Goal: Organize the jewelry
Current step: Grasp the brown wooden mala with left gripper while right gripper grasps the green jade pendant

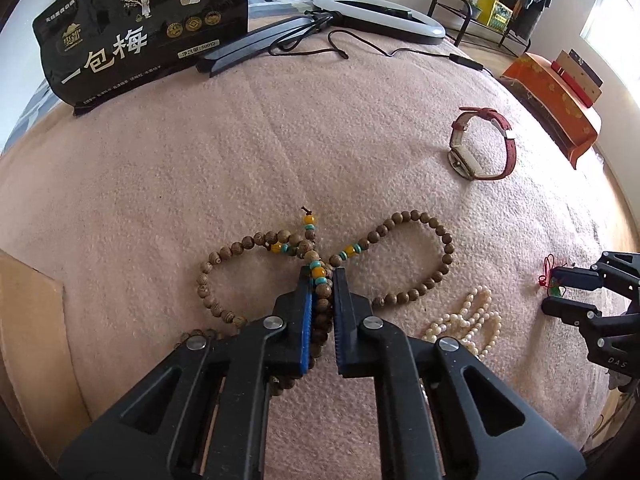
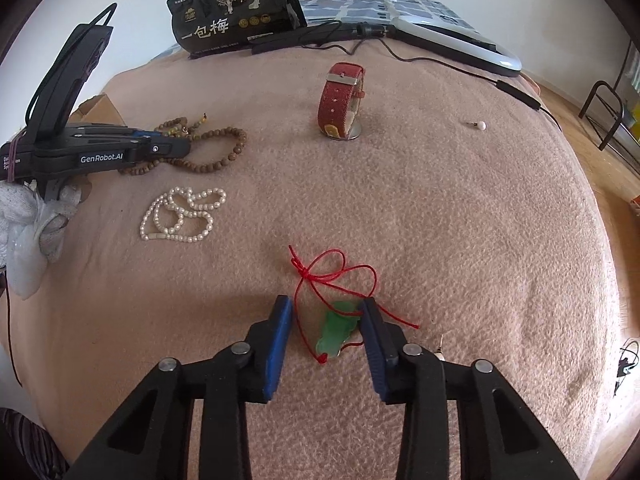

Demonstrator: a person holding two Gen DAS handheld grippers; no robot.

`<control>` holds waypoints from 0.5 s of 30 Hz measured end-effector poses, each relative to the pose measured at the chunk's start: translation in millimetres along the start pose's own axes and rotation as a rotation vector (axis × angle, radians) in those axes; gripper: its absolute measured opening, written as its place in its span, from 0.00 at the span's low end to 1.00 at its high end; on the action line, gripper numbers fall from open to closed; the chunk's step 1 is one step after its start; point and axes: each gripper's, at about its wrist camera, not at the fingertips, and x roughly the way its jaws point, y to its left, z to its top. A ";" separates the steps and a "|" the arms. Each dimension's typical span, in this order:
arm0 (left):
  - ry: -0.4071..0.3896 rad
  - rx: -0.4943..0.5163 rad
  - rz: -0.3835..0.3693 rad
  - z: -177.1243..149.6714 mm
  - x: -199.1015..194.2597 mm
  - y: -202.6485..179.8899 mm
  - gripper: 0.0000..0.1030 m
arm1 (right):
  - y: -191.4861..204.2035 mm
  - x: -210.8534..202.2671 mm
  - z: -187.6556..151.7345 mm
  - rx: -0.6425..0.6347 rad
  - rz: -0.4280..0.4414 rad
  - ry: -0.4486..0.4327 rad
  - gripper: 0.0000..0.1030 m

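Wooden beads [image 1: 424, 236], partly hidden, sit clamped in left gripper [image 1: 321, 280]; right gripper [image 2: 326, 308] gapes around pendant [image 2: 334, 330].

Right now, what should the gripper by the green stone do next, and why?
Probably close the right gripper the rest of the way. The green pendant on its red cord lies between the pads; one finger touches it, the other stands apart, so it is not yet gripped.
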 end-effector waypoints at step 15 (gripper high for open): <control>-0.095 -0.121 -0.044 -15.0 -44.0 5.3 0.05 | -7.1 -14.7 -14.8 0.056 0.057 -0.042 0.16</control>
